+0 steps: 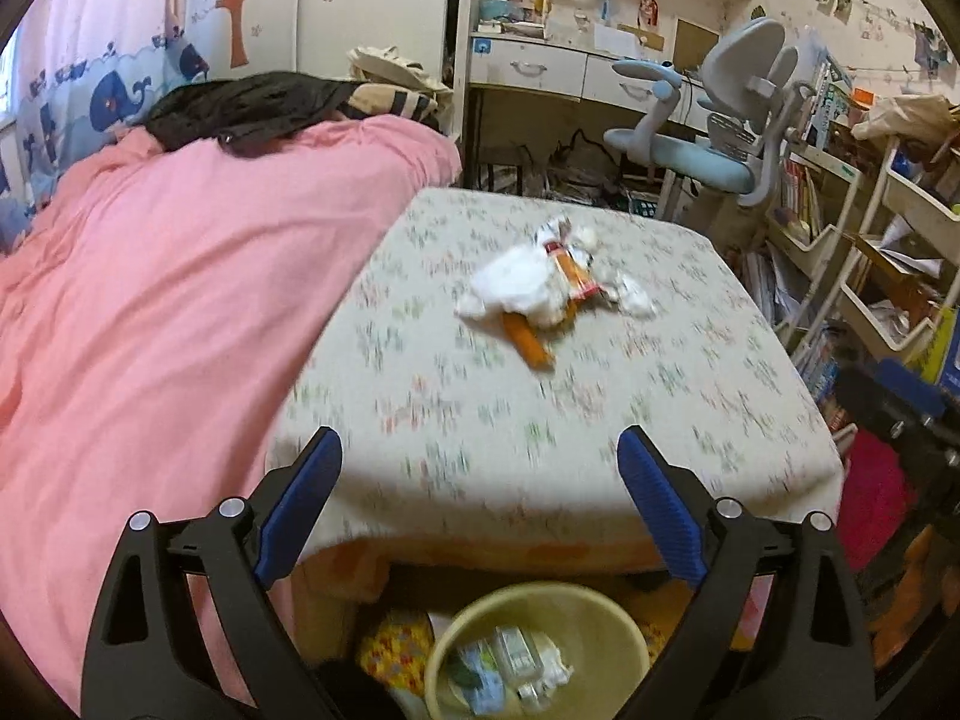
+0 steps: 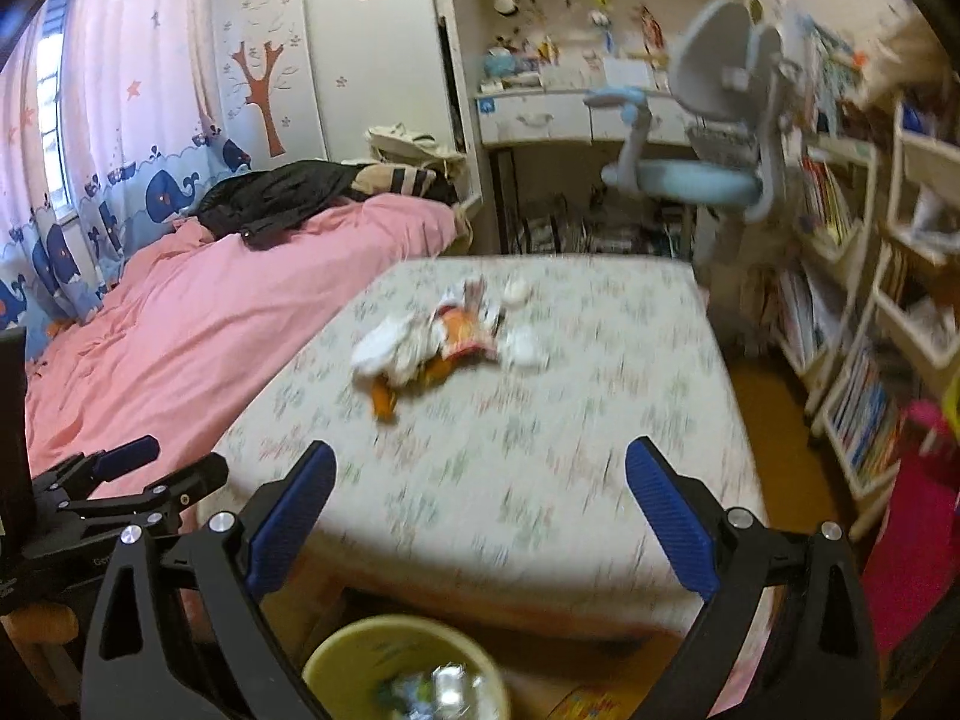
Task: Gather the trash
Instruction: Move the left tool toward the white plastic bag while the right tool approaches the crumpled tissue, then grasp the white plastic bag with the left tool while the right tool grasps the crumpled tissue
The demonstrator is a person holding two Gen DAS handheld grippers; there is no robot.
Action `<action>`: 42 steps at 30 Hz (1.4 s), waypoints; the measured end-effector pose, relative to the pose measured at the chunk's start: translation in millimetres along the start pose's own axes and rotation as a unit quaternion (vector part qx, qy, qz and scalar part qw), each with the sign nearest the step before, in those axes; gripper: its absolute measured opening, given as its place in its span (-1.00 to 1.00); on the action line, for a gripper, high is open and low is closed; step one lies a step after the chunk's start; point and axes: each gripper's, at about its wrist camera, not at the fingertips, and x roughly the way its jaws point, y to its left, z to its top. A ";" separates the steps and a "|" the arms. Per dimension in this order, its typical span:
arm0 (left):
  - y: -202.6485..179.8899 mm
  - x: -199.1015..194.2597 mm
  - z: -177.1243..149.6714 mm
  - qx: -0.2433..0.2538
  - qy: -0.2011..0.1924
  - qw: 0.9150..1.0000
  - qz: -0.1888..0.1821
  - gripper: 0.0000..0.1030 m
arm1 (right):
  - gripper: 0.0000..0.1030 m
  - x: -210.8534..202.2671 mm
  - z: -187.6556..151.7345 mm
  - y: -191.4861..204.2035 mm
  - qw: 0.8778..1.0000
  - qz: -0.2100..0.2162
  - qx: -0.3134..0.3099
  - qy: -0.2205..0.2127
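Note:
A pile of trash lies on the middle of the table [image 1: 480, 420]: crumpled white tissues [image 1: 522, 291], an orange wrapper [image 1: 531, 345] and a red-and-orange snack packet [image 1: 573, 270]. The pile also shows in the right wrist view [image 2: 438, 339]. A yellow-green bin [image 1: 534, 648] holding some trash stands on the floor under the table's near edge, also in the right wrist view [image 2: 402, 666]. My left gripper [image 1: 480, 462] is open and empty above the near edge. My right gripper [image 2: 480, 474] is open and empty, beside the left gripper [image 2: 120, 480].
A bed with a pink duvet [image 1: 180, 300] borders the table on the left, dark clothes [image 1: 240, 108] on it. A blue-grey desk chair [image 1: 720, 120] and desk stand behind. Shelves with books [image 1: 870, 240] line the right side. A pink object [image 2: 918, 516] stands at the right.

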 end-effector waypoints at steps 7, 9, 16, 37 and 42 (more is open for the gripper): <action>-2.1 62.0 48.5 0.014 0.011 1.000 -0.009 0.74 | 0.83 39.2 11.6 -30.3 0.998 0.003 0.053 0.020; -0.2 85.1 61.4 0.004 0.020 1.000 -0.017 0.74 | 0.83 40.1 11.4 -37.1 0.996 0.028 0.088 0.020; -7.3 159.9 82.8 0.001 0.050 0.998 -0.024 0.74 | 0.83 44.5 12.6 -32.3 0.995 0.046 0.085 0.038; 32.3 232.6 105.4 -0.112 0.115 0.981 -0.106 -0.70 | 0.83 65.4 24.7 -26.7 0.993 0.063 0.079 0.054; 41.8 216.0 113.3 -0.121 0.088 0.982 -0.113 -0.85 | 0.83 70.0 23.6 -28.5 0.993 0.055 0.080 0.061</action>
